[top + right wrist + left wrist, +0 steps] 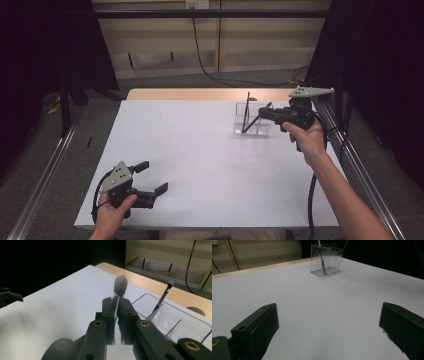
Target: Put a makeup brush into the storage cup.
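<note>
While pinched in black jaws: slim metal-handled brush [117, 298], fuzzy rounded tip.

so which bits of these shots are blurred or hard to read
Right gripper view: the fuzzy dark brush tip above the shut right claw is soft, out of focus. Left gripper view: the left claw's black fingers are dim, while the clear plastic compartment holder stays fairly sharp. High view: the surroundings fall into darkness beyond the white table.

a white table top [200, 165] with a wooden far edge stood on grey floor [165, 80]. beige wall panels [160, 45] ran behind, and black curtains [45, 45] hung at both sides.
</note>
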The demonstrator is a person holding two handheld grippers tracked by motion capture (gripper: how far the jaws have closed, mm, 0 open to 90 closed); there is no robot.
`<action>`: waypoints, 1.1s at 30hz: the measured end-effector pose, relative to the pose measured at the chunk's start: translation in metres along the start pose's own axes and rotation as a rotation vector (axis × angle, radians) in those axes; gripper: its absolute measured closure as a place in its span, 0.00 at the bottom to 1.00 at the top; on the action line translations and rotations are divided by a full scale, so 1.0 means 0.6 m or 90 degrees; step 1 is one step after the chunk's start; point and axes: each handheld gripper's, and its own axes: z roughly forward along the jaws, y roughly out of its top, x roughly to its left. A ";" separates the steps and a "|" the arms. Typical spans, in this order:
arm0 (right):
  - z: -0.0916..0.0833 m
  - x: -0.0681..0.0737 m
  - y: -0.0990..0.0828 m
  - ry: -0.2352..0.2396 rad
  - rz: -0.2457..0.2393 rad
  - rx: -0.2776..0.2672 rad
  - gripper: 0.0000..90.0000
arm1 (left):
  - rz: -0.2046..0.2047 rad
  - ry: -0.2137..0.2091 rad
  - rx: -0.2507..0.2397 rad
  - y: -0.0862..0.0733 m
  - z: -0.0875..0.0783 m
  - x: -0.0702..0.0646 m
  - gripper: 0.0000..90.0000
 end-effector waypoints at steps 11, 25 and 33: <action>-0.004 -0.008 0.036 -0.014 -0.010 -0.019 0.93 | 0.009 -0.003 0.000 0.001 0.001 -0.003 0.03; 0.015 -0.036 0.067 -0.052 -0.015 -0.023 0.93 | 0.009 -0.010 0.003 0.001 0.003 -0.007 0.03; 0.033 -0.055 0.079 -0.070 -0.009 -0.018 0.93 | 0.011 -0.013 0.003 0.002 0.003 -0.008 0.03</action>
